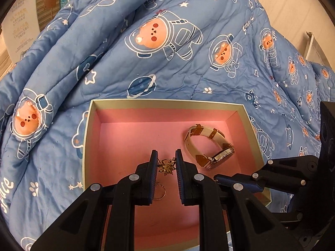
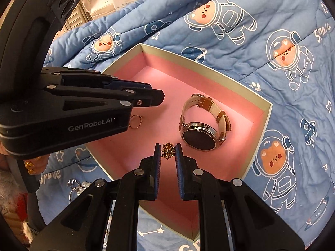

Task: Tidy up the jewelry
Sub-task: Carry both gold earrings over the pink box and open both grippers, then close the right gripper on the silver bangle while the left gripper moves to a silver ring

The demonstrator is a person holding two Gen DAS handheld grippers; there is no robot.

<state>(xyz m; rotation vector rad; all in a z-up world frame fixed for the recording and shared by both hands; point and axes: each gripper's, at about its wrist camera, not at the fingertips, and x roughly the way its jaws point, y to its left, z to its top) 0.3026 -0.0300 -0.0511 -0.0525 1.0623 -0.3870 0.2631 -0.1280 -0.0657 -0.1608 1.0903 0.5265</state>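
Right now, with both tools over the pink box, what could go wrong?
The left tool pinches a gold flower piece only at its tips, and the right tool a second gold flower piece; either may slip out early. The watch lies close beside the right tool; a dropped piece could strike its glass. The pink box rests on a soft quilt, so a push on its rim may tilt it.

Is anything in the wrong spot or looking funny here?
Yes. Some silvery, pearly jewelry lies on the quilt outside the pink box, while the watch, gold ring and gold flower piece are inside it.
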